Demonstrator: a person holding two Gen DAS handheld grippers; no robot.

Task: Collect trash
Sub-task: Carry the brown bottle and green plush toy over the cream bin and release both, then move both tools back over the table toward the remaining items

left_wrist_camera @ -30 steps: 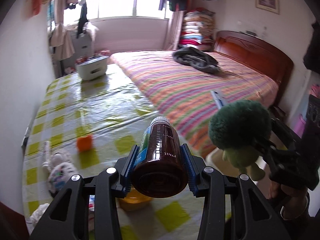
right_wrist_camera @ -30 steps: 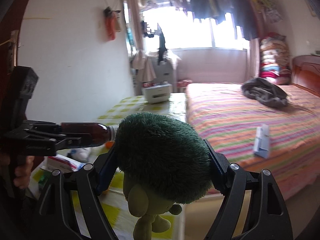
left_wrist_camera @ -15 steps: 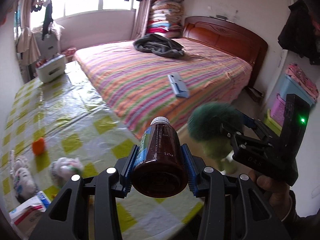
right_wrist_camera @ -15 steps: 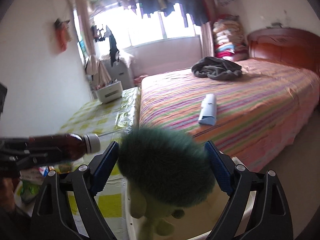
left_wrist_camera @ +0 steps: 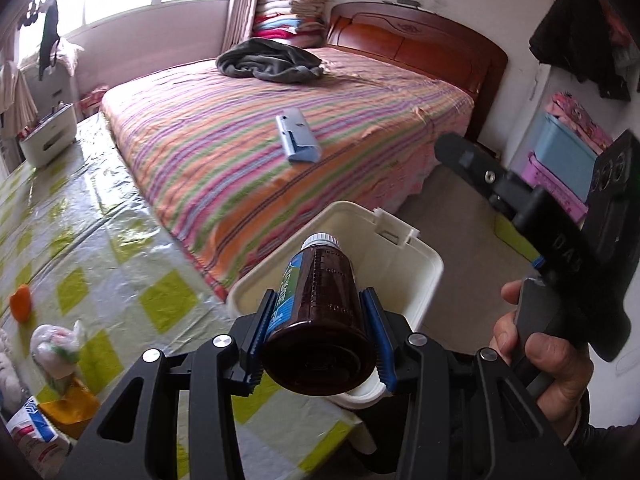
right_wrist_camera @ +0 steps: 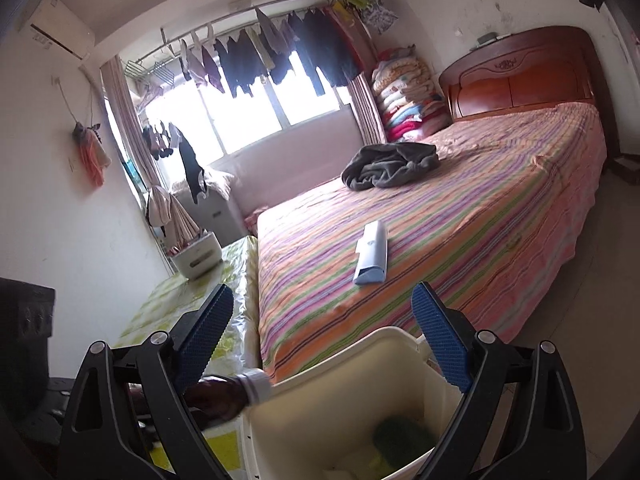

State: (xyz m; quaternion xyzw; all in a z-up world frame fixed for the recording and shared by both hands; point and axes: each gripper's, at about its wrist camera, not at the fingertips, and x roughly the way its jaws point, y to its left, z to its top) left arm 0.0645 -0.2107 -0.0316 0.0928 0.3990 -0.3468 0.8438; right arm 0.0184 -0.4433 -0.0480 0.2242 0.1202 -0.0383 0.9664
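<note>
My left gripper (left_wrist_camera: 320,324) is shut on a brown plastic bottle (left_wrist_camera: 324,280) with a white cap, lying along the fingers, cap forward. The bottle hangs over the near rim of a white bin (left_wrist_camera: 424,256) that stands on the floor between the table and the bed. My right gripper (right_wrist_camera: 322,320) hovers above the same bin (right_wrist_camera: 360,344); its jaws are opening and nothing is between them. A green plush toy (right_wrist_camera: 404,436) lies inside the bin. The bottle (right_wrist_camera: 224,396) shows at the bin's left edge in the right wrist view.
A table with a yellow-green checked cloth (left_wrist_camera: 120,240) carries an orange item (left_wrist_camera: 20,306), a crumpled bag (left_wrist_camera: 56,344) and cartons at the lower left. A striped bed (left_wrist_camera: 240,152) holds a blue-white flat box (left_wrist_camera: 298,138) and a dark garment. A hand (left_wrist_camera: 540,356) holds the right gripper.
The green plush toy has left the right gripper and now lies in the bin; those jaws have widened. Both grippers swung from the table towards the bin, the left still holding the bottle.
</note>
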